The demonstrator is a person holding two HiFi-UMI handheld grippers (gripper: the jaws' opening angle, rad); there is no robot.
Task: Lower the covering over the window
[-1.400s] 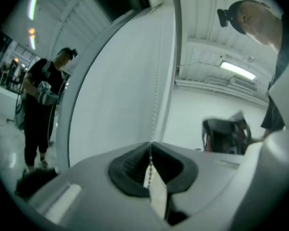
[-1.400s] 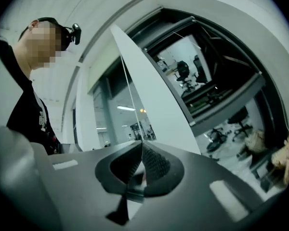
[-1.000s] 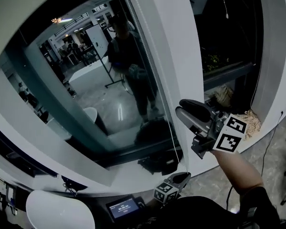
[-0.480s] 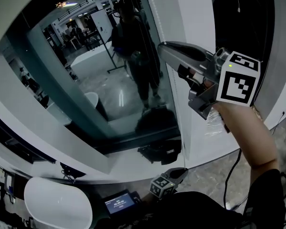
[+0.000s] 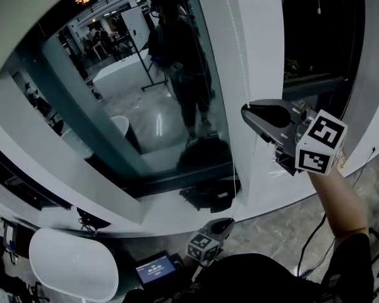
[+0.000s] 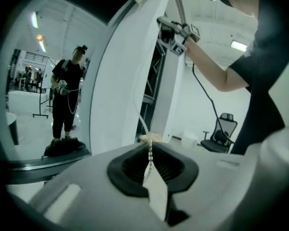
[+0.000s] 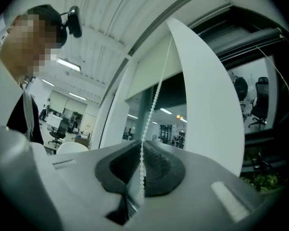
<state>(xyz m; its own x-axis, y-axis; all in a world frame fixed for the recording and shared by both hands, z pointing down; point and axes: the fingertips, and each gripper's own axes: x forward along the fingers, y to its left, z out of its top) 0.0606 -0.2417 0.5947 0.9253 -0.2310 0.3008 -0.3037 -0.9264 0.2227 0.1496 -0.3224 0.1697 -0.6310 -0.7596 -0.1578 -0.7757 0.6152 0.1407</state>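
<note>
Right gripper view has the bead chain (image 7: 155,99) running straight up out of the right tool (image 7: 142,146), whose jaws are closing with the chain between them. The left tool (image 6: 149,141) is clamped on the same chain lower down. The window (image 5: 145,106) glass is bare. The chain hangs vertically, so the pull likely goes straight down from the higher right tool.

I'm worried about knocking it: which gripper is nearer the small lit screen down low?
Left. The left gripper hangs close beside the lit screen, shut on the bead chain; the right gripper is far above, jaws closing on the same chain.
</note>
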